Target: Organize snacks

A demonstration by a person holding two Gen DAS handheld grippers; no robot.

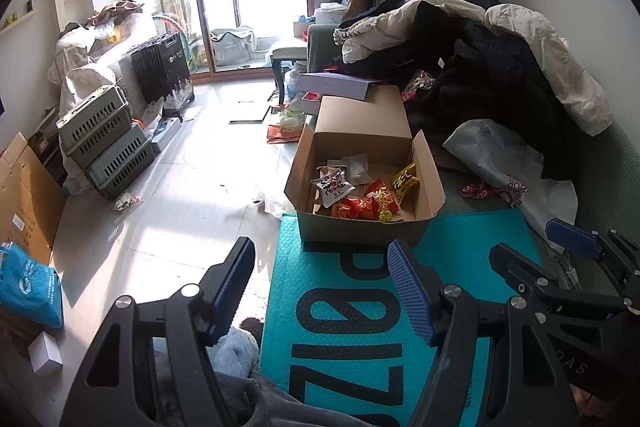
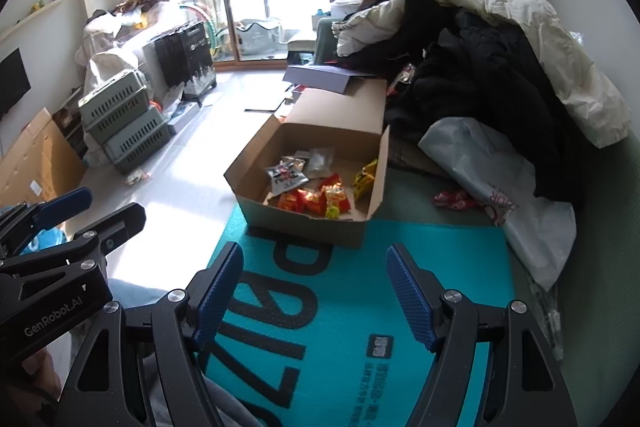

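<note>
An open cardboard box (image 1: pixel 362 227) (image 2: pixel 304 227) sits on the green sofa at the far edge of a teal mailer bag (image 1: pixel 360 307) (image 2: pixel 360 307). Inside lie several snack packets: a white one (image 1: pixel 334 187) (image 2: pixel 286 177), red ones (image 1: pixel 360 207) (image 2: pixel 308 201) and a yellow one (image 1: pixel 405 181) (image 2: pixel 365 179). A red packet (image 1: pixel 474 190) (image 2: pixel 454 199) lies loose on the sofa right of the box. My left gripper (image 1: pixel 324 291) is open and empty over the mailer. My right gripper (image 2: pixel 316 295) is open and empty, also short of the box.
A pile of dark and white clothes (image 1: pixel 480 59) (image 2: pixel 500 59) and a grey plastic bag (image 1: pixel 508 163) (image 2: pixel 508 187) fill the sofa's right side. A purple box (image 1: pixel 336 85) lies behind the carton. Green crates (image 1: pixel 104 143) and a black suitcase (image 1: pixel 162 67) stand on the floor at left.
</note>
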